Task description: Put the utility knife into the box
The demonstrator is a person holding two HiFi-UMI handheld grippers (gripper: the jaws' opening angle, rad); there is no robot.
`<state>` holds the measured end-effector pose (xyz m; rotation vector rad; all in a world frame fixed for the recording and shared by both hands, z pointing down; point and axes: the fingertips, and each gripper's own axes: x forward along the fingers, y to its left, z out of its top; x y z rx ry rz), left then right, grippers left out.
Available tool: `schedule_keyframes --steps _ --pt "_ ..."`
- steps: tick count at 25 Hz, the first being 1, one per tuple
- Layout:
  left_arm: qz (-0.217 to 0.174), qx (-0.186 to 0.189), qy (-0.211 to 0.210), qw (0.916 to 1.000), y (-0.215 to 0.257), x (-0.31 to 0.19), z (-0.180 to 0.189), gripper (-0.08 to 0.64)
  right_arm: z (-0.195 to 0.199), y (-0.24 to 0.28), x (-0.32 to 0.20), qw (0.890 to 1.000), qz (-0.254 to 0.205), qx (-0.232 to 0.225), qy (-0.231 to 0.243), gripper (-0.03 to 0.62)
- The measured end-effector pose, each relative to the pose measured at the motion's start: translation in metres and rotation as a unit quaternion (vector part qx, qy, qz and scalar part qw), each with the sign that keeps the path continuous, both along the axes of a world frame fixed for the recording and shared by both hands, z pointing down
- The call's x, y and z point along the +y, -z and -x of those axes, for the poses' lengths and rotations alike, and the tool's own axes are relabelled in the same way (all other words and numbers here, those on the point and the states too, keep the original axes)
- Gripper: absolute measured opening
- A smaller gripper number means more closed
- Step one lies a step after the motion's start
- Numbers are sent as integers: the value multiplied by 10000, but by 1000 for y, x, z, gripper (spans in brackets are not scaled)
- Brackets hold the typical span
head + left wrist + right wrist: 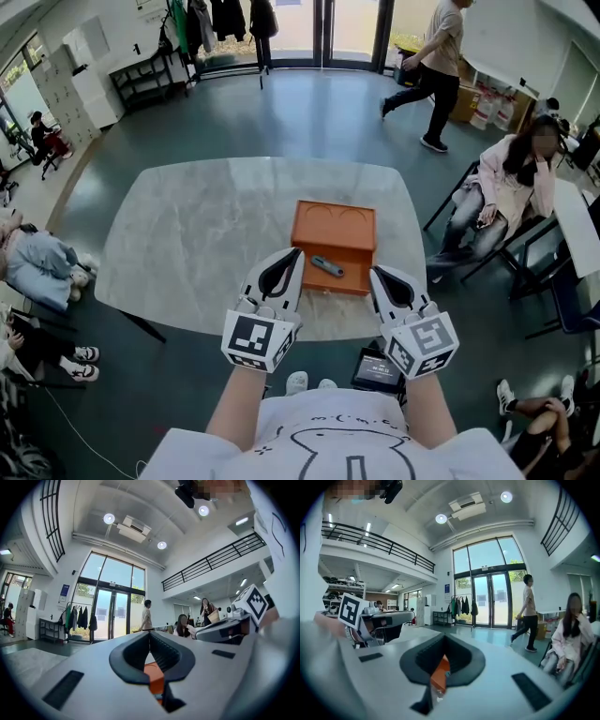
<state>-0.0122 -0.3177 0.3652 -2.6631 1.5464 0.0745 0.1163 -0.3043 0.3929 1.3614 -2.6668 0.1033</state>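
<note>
An open orange box (309, 220) stands on the pale marble table (187, 234), right of centre near the front edge. The grey-blue utility knife (328, 266) lies inside it, in the nearer half. My left gripper (298, 251) is shut and empty, its tip just left of the box's near corner. My right gripper (372, 272) is also shut with nothing in it, its tip at the box's near right corner. In the left gripper view the shut jaws frame a sliver of the orange box (154, 674). The right gripper view shows the same box (439, 674) behind its shut jaws.
A seated person (502, 183) and chairs are close to the table's right side. Another person (436, 66) walks across the floor at the back. A small black device (378, 368) hangs at my waist below the table edge. People sit on the floor at the left.
</note>
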Motion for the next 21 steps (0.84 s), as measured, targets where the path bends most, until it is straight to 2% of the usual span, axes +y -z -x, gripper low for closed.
schedule_keyframes --steps 5,21 --pt "-19 -32 -21 10000 -1 1 -12 15 -8 2 1 10000 -77 50 24 8" --pt "-36 -100 7 9999 -2 4 -15 15 -10 4 3 9998 -152 73 47 8"
